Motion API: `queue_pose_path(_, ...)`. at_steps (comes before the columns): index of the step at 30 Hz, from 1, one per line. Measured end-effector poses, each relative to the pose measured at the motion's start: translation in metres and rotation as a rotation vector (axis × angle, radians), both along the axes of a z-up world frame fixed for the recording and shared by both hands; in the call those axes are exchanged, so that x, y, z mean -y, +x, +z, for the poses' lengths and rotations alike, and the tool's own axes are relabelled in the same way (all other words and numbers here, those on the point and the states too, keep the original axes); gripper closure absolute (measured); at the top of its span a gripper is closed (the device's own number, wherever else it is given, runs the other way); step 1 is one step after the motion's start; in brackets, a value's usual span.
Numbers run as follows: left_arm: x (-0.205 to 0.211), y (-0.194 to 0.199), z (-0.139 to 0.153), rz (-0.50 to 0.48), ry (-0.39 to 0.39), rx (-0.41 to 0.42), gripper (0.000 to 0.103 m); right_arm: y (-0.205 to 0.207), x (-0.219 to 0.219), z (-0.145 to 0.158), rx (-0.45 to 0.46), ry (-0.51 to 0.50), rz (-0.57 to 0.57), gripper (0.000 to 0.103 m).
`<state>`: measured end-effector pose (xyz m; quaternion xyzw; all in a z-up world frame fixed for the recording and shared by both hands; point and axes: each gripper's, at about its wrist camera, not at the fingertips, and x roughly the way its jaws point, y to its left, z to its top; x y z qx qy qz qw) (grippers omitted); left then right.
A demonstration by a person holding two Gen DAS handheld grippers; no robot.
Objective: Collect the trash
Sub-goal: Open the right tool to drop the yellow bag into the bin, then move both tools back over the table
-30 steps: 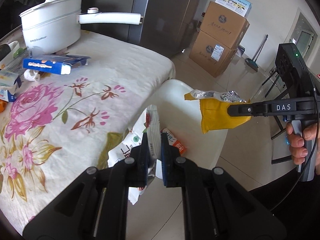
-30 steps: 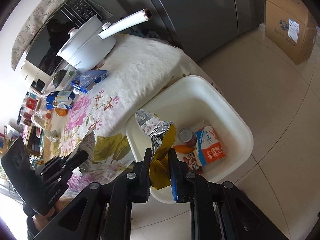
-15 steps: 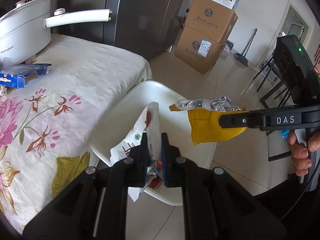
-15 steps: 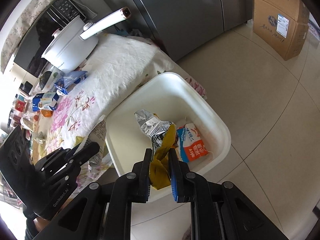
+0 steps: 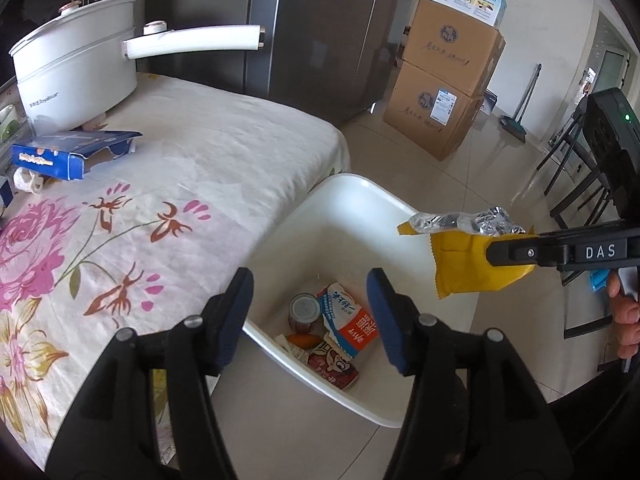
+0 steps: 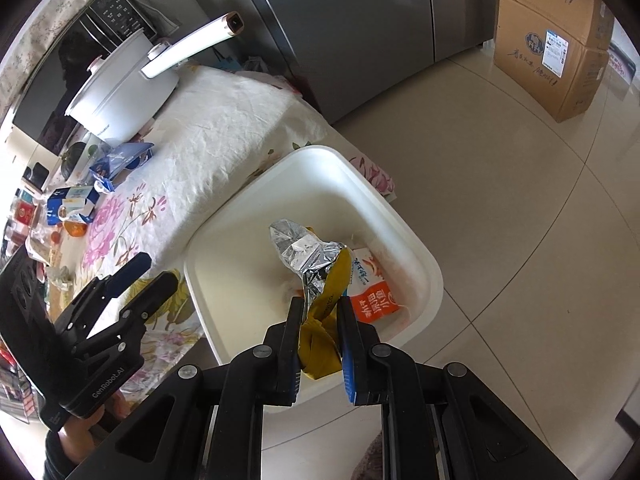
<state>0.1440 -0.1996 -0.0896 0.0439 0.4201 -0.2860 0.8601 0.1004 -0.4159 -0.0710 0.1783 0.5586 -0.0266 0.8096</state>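
Observation:
A white bin stands on the floor beside the table; inside lie a carton, a can and wrappers. My left gripper is open and empty above the bin's near edge; it shows in the right wrist view too. My right gripper is shut on a yellow foil-lined snack bag and holds it over the bin. The bag shows at the right in the left wrist view.
A table with a floral cloth carries a white pot with a long handle, a blue box and small packages. A steel fridge, stacked cardboard boxes and dark chairs stand around.
My left gripper has opened and the white wrapper it held is gone from its jaws. My right gripper still holds the yellow bag, now further over the bin.

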Motion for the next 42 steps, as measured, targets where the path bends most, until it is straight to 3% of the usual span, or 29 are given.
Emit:
queue_pose_path(9, -0.025, 0.001, 0.005, 0.051, 0.01, -0.009, 0.032, 0.006, -0.01, 0.003, -0.002, -0.03, 0.003, 0.082)
queue_pose_path(12, -0.039, 0.0, 0.011, 0.078, 0.02, -0.002, 0.026, 0.01, -0.012, 0.006, -0.01, -0.046, -0.009, 0.071)
queue_pose_path(14, -0.05, 0.0, 0.016, 0.097, 0.034, 0.007, 0.022, 0.013, -0.013, 0.01, -0.001, -0.019, -0.007, 0.052)
queue_pose_path(19, -0.084, 0.0, 0.028, 0.162, 0.055, 0.02, 0.014, 0.019, -0.023, 0.019, 0.017, -0.016, -0.003, 0.038)
queue_pose_path(29, -0.139, -0.009, 0.045, 0.263, 0.074, 0.03, 0.009, 0.035, -0.064, 0.037, 0.061, -0.049, 0.041, 0.027)
queue_pose_path(39, -0.203, -0.02, 0.053, 0.383, 0.084, 0.013, 0.001, 0.056, -0.133, 0.051, 0.113, -0.06, 0.131, 0.018)
queue_pose_path(42, -0.222, -0.021, 0.053, 0.425, 0.094, 0.006, 0.001, 0.061, -0.156, 0.051, 0.12, -0.065, 0.167, 0.011)
